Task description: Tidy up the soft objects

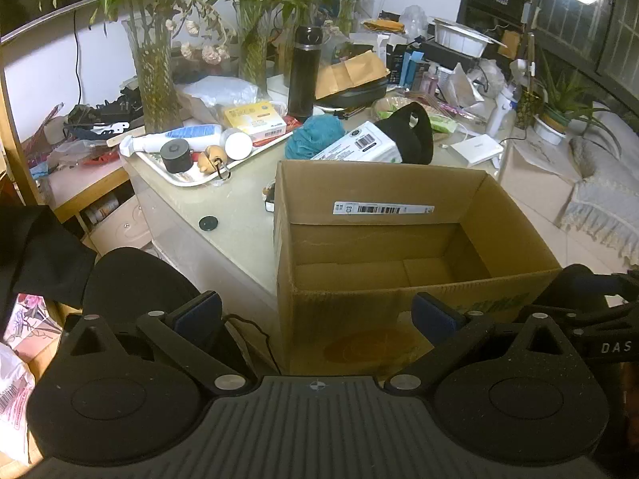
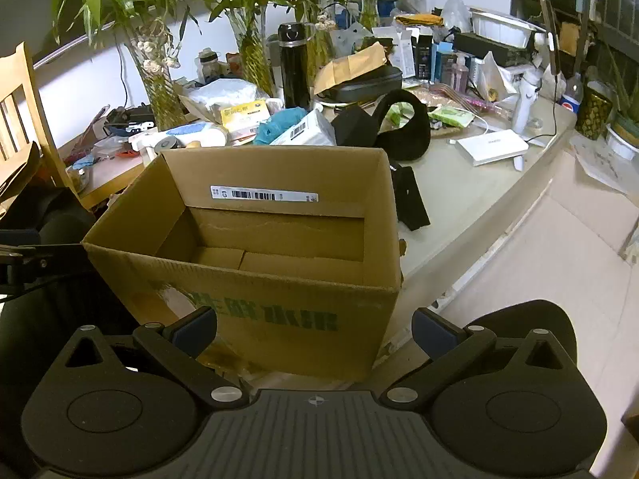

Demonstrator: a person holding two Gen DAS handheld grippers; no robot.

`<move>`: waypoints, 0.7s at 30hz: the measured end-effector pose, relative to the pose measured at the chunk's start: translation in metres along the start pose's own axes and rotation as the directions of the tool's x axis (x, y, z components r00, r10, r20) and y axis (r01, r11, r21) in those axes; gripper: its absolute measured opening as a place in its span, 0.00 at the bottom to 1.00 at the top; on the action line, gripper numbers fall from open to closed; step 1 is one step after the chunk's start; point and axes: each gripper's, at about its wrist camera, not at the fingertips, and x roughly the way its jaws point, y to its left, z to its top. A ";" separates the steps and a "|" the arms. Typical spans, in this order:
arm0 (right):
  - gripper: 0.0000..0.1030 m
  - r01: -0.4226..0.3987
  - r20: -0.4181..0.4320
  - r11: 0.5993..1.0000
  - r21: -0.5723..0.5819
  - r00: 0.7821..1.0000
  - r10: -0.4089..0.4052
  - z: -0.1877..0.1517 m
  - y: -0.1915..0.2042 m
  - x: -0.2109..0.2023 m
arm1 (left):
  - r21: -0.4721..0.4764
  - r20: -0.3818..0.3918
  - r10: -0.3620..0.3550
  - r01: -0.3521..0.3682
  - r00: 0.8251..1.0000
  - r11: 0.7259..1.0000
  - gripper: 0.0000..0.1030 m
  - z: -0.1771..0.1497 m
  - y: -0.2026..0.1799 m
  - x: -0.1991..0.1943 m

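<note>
- Facing the near wall of an open cardboard box [image 1: 399, 239], the left gripper [image 1: 317, 317] has its jaws spread wide with nothing between them; its blue pads [image 1: 197, 315] hang apart in front of the box.
- The right gripper [image 2: 315, 331] is likewise spread wide and holds nothing, its blue fingertips [image 2: 433, 333] framing the box's printed front wall [image 2: 255, 311].
- The box stands upright at the edge of a pale table [image 1: 235, 195], flaps open; only its cardboard bottom and a white barcode label [image 1: 383, 208] on the far inner wall can be seen inside.
- Behind the box, on the table, lie the soft things: a teal mesh bath pouf [image 1: 315, 135], a white pack of tissues [image 1: 359, 147] leaning just beside it, and black fluffy earmuffs [image 1: 413, 131] touching the pack's right end.
- From the right wrist view, a flat black cloth piece [image 2: 411, 199] lies on the table just beside the box's right wall.
- A white tray [image 1: 191, 177] to the left of the box holds a white tube, a black cylinder and a small wooden figure.
- A black flask [image 1: 303, 72] stands upright behind the tray, among glass vases of bamboo [image 1: 153, 80].
- A white flat device [image 2: 493, 145] rests on the table to the right, well apart from the box.
</note>
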 end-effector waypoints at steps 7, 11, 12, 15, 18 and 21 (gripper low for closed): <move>1.00 -0.001 -0.002 1.000 -0.006 1.000 0.001 0.000 0.002 0.001 | 0.000 -0.016 0.005 -0.005 1.000 1.000 1.00 -0.001 0.003 0.003; 1.00 -0.004 -0.011 1.000 -0.002 1.000 0.004 0.001 0.002 0.003 | -0.002 -0.018 0.005 -0.005 1.000 1.000 1.00 0.000 0.004 0.004; 1.00 -0.007 -0.009 1.000 -0.003 1.000 0.007 0.001 0.002 0.002 | -0.002 -0.018 0.005 -0.005 1.000 1.000 1.00 0.000 0.005 0.004; 1.00 -0.011 -0.002 1.000 -0.009 1.000 0.011 0.001 0.003 0.002 | 0.001 -0.021 0.004 -0.004 1.000 1.000 1.00 0.000 0.004 0.004; 1.00 -0.012 -0.001 1.000 -0.015 1.000 0.012 0.000 0.004 0.002 | 0.007 -0.022 0.003 -0.003 1.000 1.000 1.00 -0.001 0.004 0.004; 1.00 -0.014 -0.003 1.000 -0.014 1.000 0.014 0.000 0.005 0.003 | 0.010 -0.024 0.004 -0.004 1.000 1.000 1.00 -0.001 0.001 0.004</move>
